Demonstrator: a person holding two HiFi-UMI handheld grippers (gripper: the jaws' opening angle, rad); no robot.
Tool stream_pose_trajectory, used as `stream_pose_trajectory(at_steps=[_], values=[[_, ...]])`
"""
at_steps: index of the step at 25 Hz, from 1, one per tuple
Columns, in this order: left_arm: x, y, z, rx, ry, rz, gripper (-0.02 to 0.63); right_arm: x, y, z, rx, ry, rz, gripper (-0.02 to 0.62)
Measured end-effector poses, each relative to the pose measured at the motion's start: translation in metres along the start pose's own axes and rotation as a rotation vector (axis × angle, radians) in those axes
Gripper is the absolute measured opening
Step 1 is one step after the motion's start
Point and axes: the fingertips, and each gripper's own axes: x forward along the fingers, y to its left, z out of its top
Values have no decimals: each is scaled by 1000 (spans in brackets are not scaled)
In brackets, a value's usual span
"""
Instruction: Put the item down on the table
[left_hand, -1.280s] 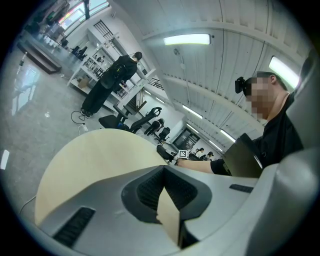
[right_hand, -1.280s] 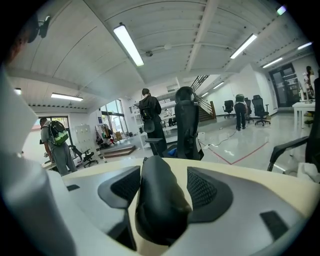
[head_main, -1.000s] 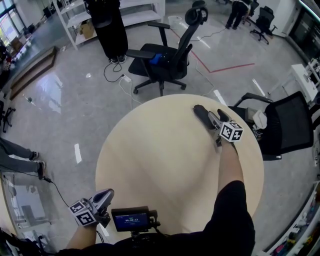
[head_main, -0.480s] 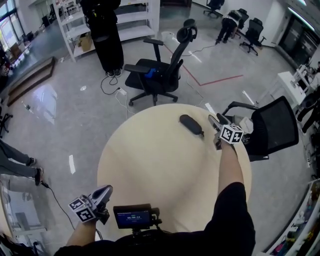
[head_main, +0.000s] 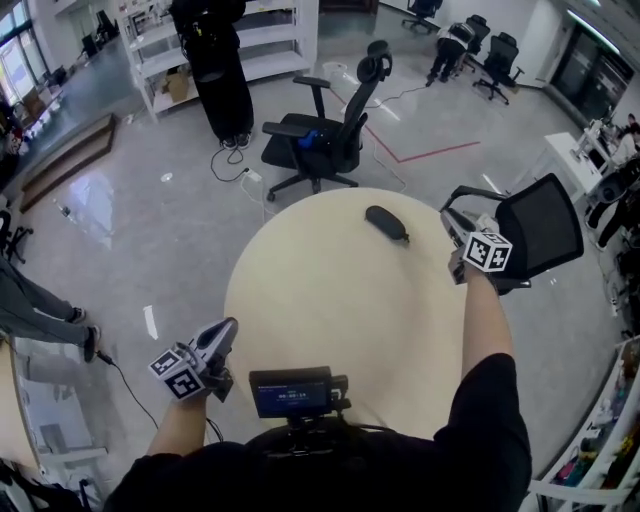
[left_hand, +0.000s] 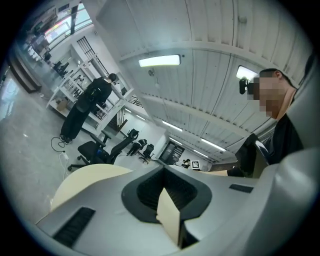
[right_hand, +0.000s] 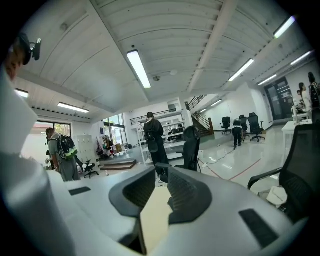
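Observation:
A long dark oval item (head_main: 386, 223) lies flat on the far part of the round beige table (head_main: 330, 300), with nothing touching it. My right gripper (head_main: 456, 226) is held over the table's right edge, a hand's width right of the item. Its jaws are closing, and in the right gripper view (right_hand: 161, 172) only a narrow gap shows between them, with nothing in it. My left gripper (head_main: 222, 336) hangs at the near left edge of the table with its jaws together, empty; in the left gripper view (left_hand: 162, 170) a strip of table (left_hand: 85, 180) shows beyond.
A black office chair (head_main: 330, 130) stands beyond the table and another (head_main: 530, 225) close by its right edge. A person in black (head_main: 215, 60) stands by white shelves at the back. A small monitor (head_main: 293, 392) sits at the table's near edge.
The right gripper has drawn back to the right, away from the item, and its jaws have narrowed. The item stays on the table. The left gripper has hardly moved.

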Motion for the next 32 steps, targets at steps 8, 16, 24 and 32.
stream_pose_trajectory(at_steps=[8, 16, 24, 32], values=[[-29, -53, 43, 89, -51, -44, 2, -123, 65, 24, -38, -32, 15, 5], [-13, -134, 23, 144, -63, -32, 2, -248, 76, 8, -16, -85, 64, 5], [5, -264, -43, 153, -79, -118, 2, -383, 103, -21, -38, -109, 149, 5], [31, -294, -67, 150, -36, -162, 2, -421, 151, -42, -71, -63, 208, 5]])
